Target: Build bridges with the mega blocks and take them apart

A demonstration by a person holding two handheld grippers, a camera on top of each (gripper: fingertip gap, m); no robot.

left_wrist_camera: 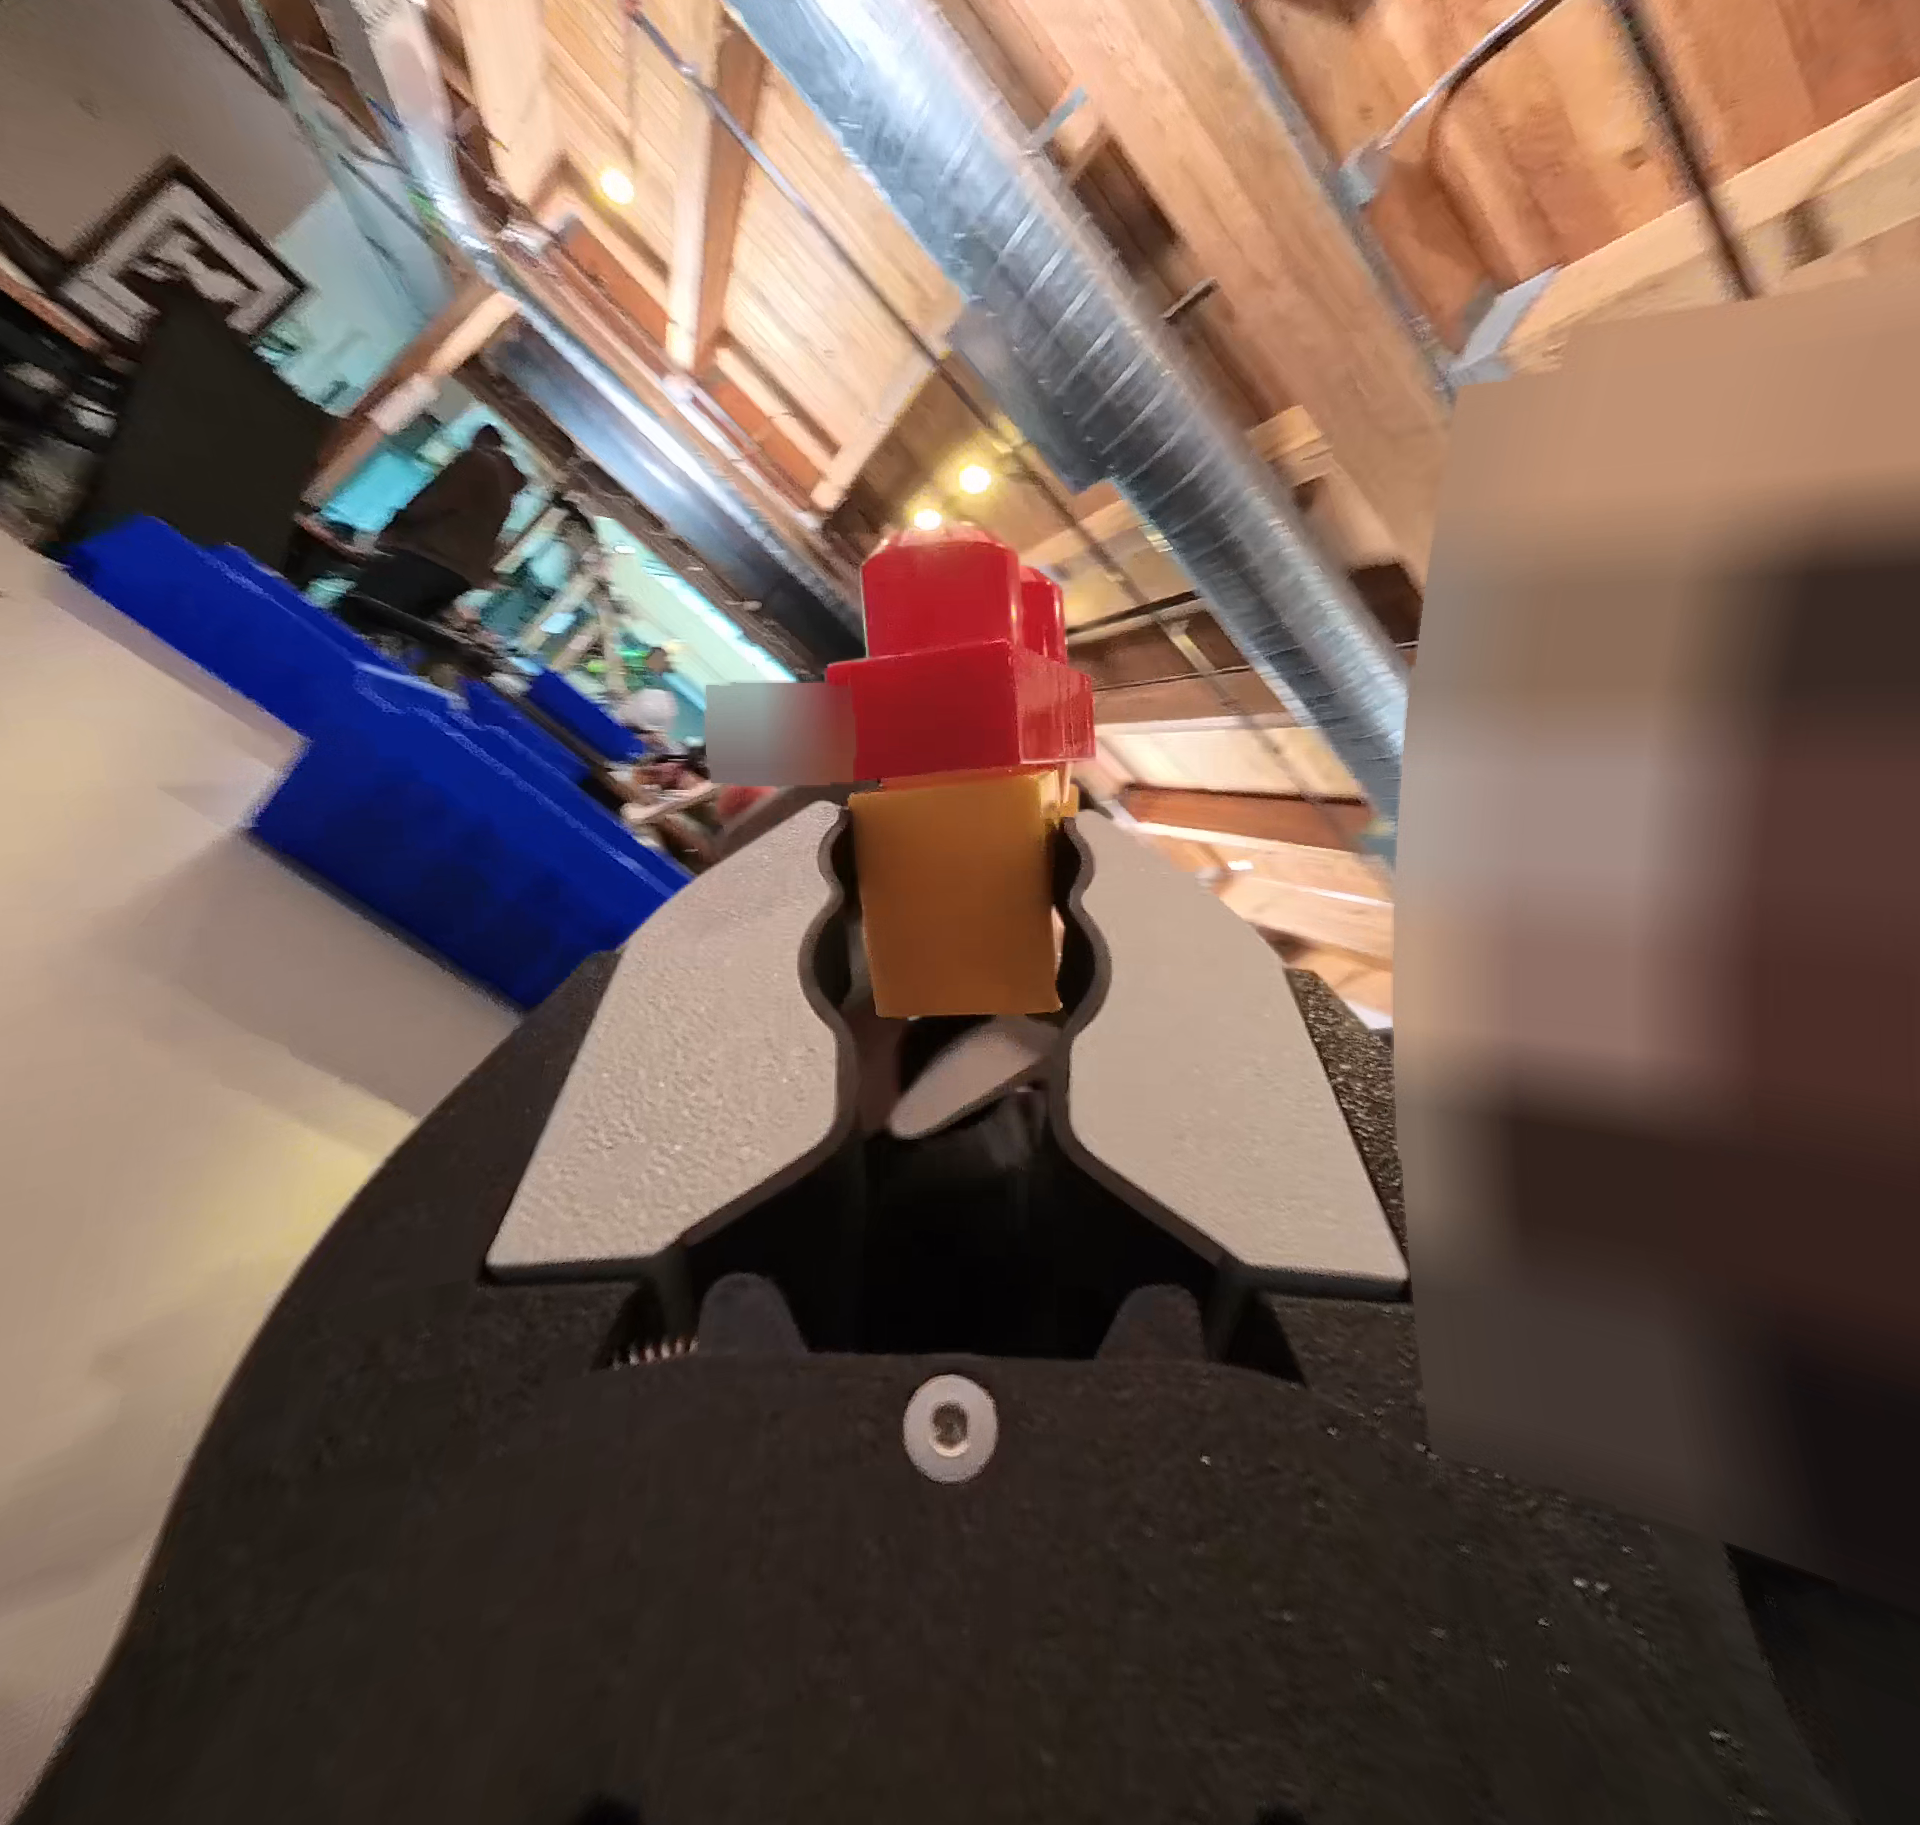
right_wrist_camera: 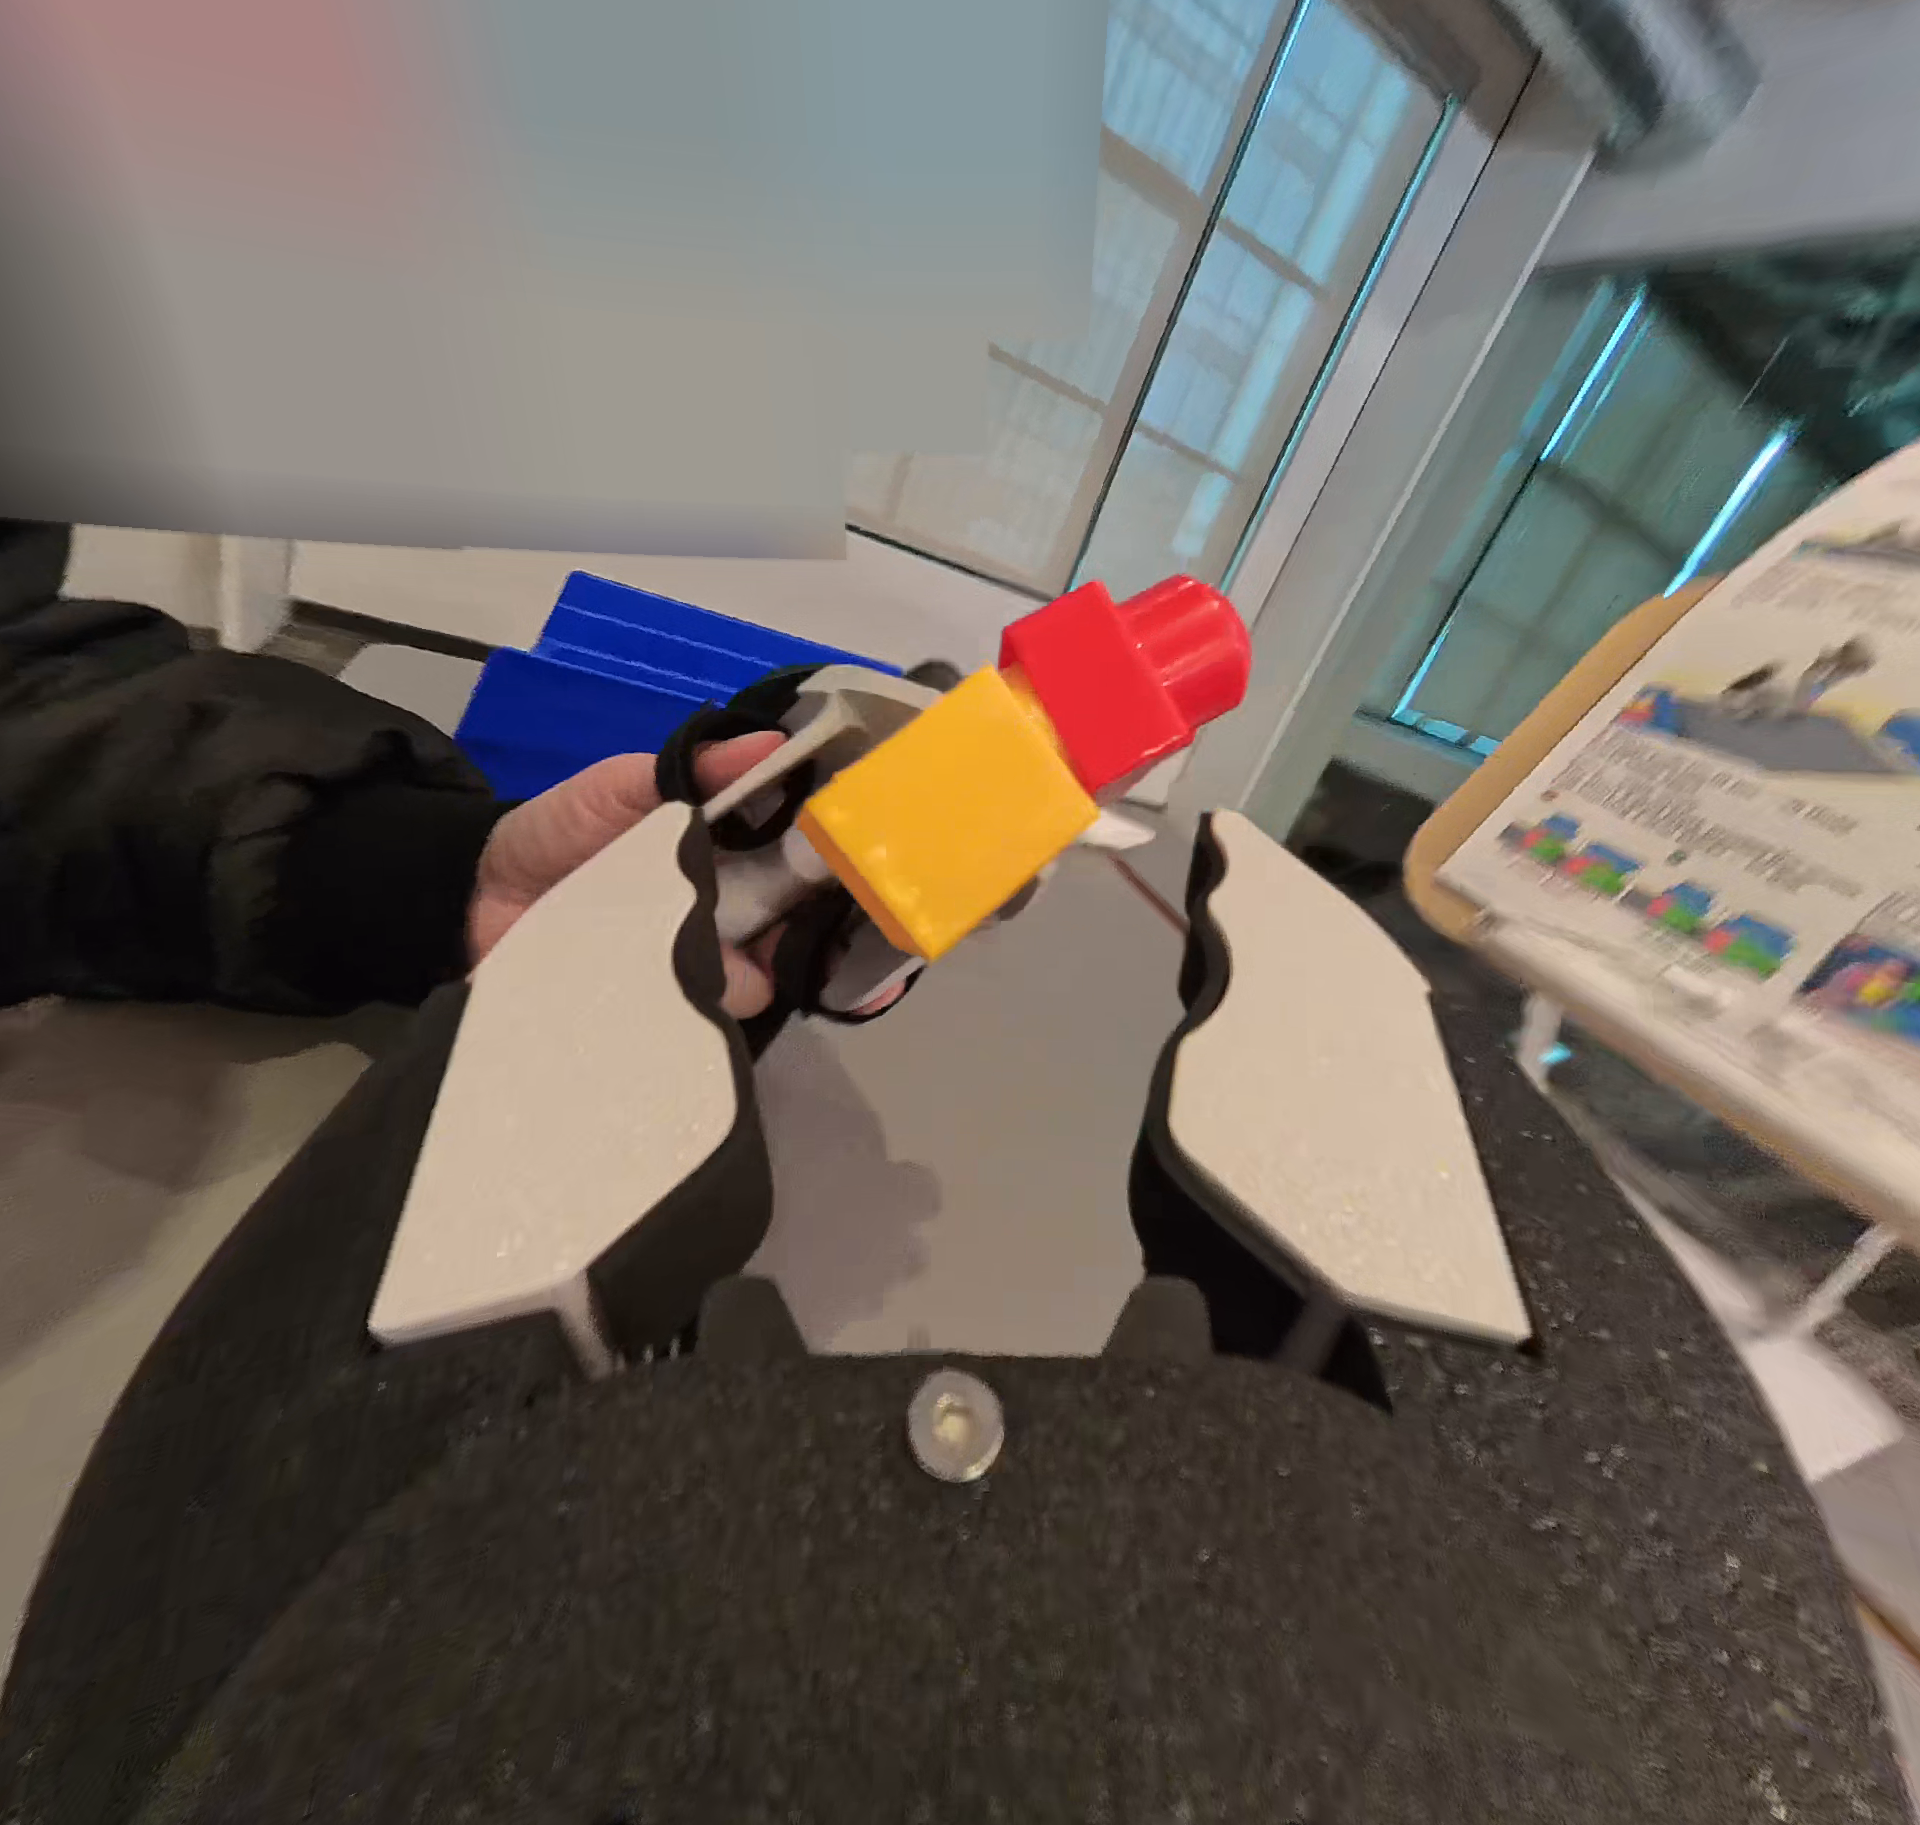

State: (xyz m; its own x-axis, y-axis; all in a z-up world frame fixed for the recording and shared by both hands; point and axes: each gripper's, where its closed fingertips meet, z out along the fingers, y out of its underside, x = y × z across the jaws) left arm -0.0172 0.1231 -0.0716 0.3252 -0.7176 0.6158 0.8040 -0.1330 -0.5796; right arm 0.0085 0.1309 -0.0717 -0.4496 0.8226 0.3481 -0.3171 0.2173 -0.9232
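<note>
On my right wrist cam the biggest thing is the right gripper [right_wrist_camera: 951, 871] itself, fingers spread wide w/ nothing between them. Just past its tips I see the person's hand [right_wrist_camera: 582, 850] in a black sleeve, working the left gripper [right_wrist_camera: 883, 840], which points up and to the right. To the right stands a board w/ printed sheets [right_wrist_camera: 1704, 819], tilted, and behind the hand sit blue bins [right_wrist_camera: 623, 674].

On the left wrist cam the left gripper [left_wrist_camera: 956, 902] is tipped up toward a wood ceiling w/ a silver duct [left_wrist_camera: 1091, 373]; blue bins [left_wrist_camera: 416, 788] lie low on the left. Its fingers are clenched on the yellow block [left_wrist_camera: 956, 902], one wavy pad on each side.

Yellow block [right_wrist_camera: 945, 819] is off the table, held in the air. The red block [left_wrist_camera: 956, 684] is stuck on its far end, beyond the fingertips, red stud [right_wrist_camera: 1184, 653] pointing away from the grip. Can't tell how many studs from here
</note>
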